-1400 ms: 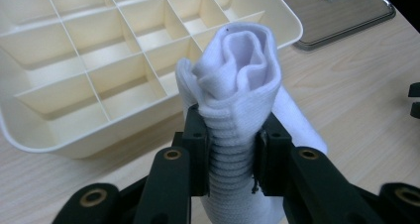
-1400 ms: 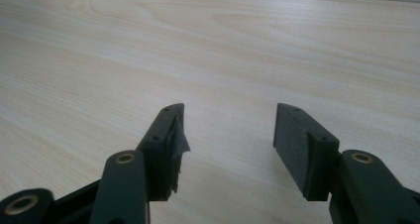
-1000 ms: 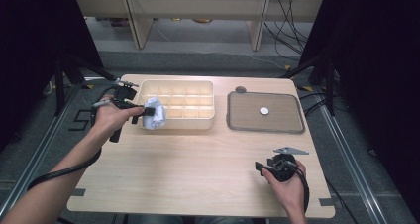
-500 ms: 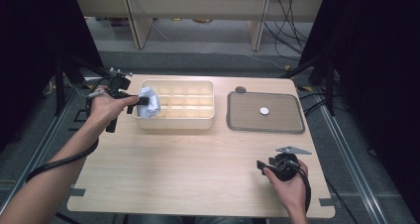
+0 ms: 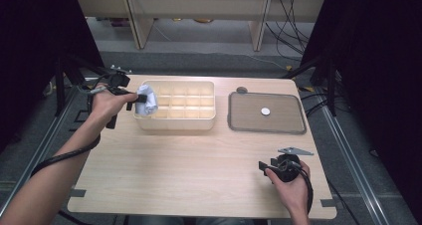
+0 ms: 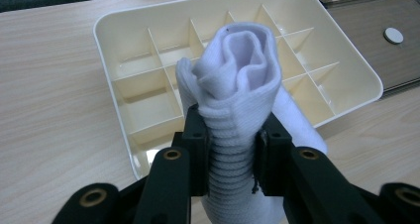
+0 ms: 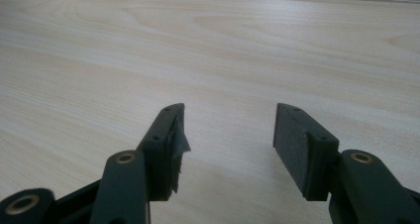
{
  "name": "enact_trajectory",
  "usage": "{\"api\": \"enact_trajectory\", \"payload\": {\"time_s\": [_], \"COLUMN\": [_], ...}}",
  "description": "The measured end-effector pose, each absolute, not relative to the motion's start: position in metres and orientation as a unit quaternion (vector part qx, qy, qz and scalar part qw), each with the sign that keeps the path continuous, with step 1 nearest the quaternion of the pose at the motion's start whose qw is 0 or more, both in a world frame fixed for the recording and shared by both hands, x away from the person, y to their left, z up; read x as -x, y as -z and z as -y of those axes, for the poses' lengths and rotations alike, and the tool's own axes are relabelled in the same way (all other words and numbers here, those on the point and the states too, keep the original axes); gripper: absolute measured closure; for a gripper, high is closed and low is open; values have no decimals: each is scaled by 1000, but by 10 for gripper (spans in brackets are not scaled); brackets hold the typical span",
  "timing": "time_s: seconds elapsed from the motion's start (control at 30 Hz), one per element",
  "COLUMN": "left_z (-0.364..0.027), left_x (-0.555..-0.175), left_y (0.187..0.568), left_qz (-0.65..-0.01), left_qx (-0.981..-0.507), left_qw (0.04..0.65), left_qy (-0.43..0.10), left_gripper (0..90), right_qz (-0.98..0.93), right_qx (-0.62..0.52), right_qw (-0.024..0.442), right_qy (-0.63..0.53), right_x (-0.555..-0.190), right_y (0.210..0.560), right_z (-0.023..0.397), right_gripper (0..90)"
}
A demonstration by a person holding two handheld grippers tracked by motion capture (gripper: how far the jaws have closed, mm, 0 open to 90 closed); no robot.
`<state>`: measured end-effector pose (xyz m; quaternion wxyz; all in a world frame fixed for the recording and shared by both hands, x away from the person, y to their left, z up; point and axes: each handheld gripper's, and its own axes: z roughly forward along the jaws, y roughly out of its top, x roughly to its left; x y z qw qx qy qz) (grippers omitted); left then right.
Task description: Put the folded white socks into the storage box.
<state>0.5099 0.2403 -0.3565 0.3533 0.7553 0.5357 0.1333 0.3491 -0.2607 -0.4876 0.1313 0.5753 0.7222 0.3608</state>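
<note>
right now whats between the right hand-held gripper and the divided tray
Nothing but bare wooden table in the high view, from the right hand-held gripper up to the divided tray.

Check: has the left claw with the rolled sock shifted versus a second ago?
Yes. The left claw carried the sock toward the tray's far left corner.

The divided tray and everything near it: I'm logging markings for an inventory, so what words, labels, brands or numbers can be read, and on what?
None: the cream divided tray, rolled white sock in the left tongs, brown lid with its plain white disc, and the table carry no legible text.
</note>
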Motion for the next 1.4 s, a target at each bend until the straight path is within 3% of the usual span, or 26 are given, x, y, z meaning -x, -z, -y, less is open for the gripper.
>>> {"api": "enact_trajectory", "payload": {"time_s": [1.4], "left_z": [-241], "left_x": [-548], "left_y": [410], "left_qz": [-552], "left_qx": [-777], "left_qw": [255], "left_qy": [-165], "left_gripper": [707], "right_qz": [-736], "right_qx": [-556], "right_qw": [131], "right_qy": [-363], "right_x": [-351], "right_y": [492], "right_z": [261], "right_gripper": [468]}}
